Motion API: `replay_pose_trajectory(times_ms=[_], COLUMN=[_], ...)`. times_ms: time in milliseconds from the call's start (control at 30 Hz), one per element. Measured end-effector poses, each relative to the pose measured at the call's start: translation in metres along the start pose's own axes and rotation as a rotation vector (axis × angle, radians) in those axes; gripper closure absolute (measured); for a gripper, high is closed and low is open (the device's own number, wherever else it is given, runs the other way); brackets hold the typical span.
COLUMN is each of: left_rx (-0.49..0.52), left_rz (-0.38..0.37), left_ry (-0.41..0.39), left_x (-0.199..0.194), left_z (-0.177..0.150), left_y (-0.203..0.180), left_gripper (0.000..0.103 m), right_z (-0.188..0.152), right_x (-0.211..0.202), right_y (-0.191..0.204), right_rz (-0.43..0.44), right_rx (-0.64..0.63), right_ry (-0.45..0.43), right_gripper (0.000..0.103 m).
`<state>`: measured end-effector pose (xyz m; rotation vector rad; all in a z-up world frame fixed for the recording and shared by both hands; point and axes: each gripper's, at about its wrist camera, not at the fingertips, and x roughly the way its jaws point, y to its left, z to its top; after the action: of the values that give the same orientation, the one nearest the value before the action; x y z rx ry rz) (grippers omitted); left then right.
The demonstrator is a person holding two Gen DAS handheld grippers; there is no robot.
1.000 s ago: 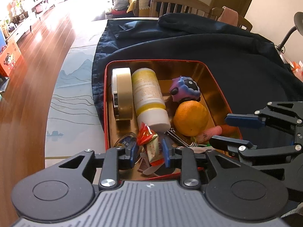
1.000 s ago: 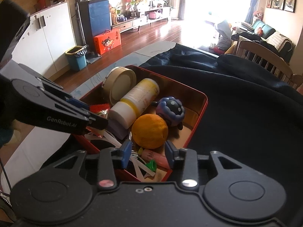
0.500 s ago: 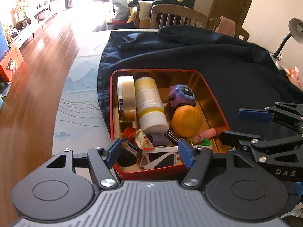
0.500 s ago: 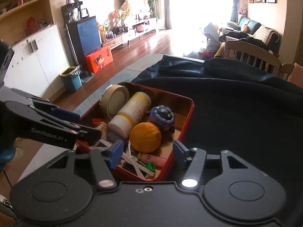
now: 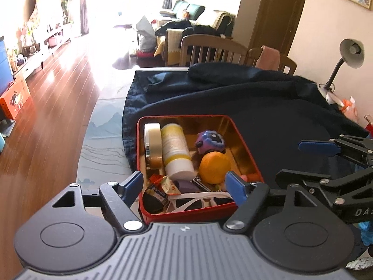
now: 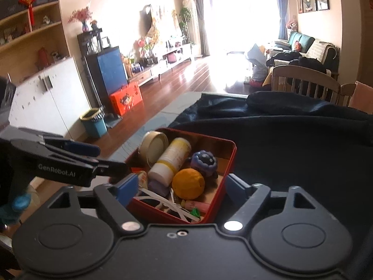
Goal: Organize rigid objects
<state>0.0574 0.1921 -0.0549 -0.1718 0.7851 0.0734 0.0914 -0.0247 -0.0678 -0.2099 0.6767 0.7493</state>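
Observation:
A red tin box (image 5: 247, 156) (image 6: 229, 161) sits on a dark blue cloth (image 5: 268, 107). It holds a tape roll (image 5: 152, 144), a white and yellow bottle (image 5: 176, 151), a purple toy (image 5: 209, 140), an orange (image 5: 214, 167), white sunglasses (image 5: 193, 200), a snack packet (image 5: 166, 184) and small items. My left gripper (image 5: 184, 187) is open and empty, above the box's near edge. My right gripper (image 6: 179, 189) is open and empty, raised near the box's right near corner; it shows in the left wrist view (image 5: 300, 161).
The table has a pale landscape-print cover (image 5: 102, 140) left of the cloth. A desk lamp (image 5: 345, 60) stands at the far right. Wooden chairs (image 5: 209, 51) stand behind the table. A wooden floor (image 5: 46, 107) lies to the left.
Both grippers opened wide and pulled back and up from the box. The snack packet that sat between the left fingers now lies in the box.

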Motion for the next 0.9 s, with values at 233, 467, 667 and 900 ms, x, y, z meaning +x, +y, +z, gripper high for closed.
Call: replay_pose_trajectory(times_ms=[233, 467, 667, 900], left_rx=[-0.018, -0.049, -0.049, -0.047], left_rz=[-0.027, -0.063, -0.071, -0.082], left_ry=[-0.041, -0.054, -0.052, -0.059], left_x=[-0.019, -0.027, -0.03, -0.036], left_z=[-0.004, -0.01, -0.015, -0.018], left_y=[-0.003, -0.003, -0.008, -0.013], left_gripper=[0.016, 0.0, 0.0, 0.0], right_z=[-0.001, -0.007, -0.014, -0.018], right_x=[-0.022, -0.032, -0.04, -0.044], right_y=[0.002, 0.002, 0.002, 0.0], right_rz=[0.003, -0.02, -0.026, -0.046], right_rx=[0.02, 0.029, 0.053, 0.073], right_ry=[-0.061, -0.081, -0.115, -0.126], right_gripper=[0.006, 0.0, 0.0, 0.0])
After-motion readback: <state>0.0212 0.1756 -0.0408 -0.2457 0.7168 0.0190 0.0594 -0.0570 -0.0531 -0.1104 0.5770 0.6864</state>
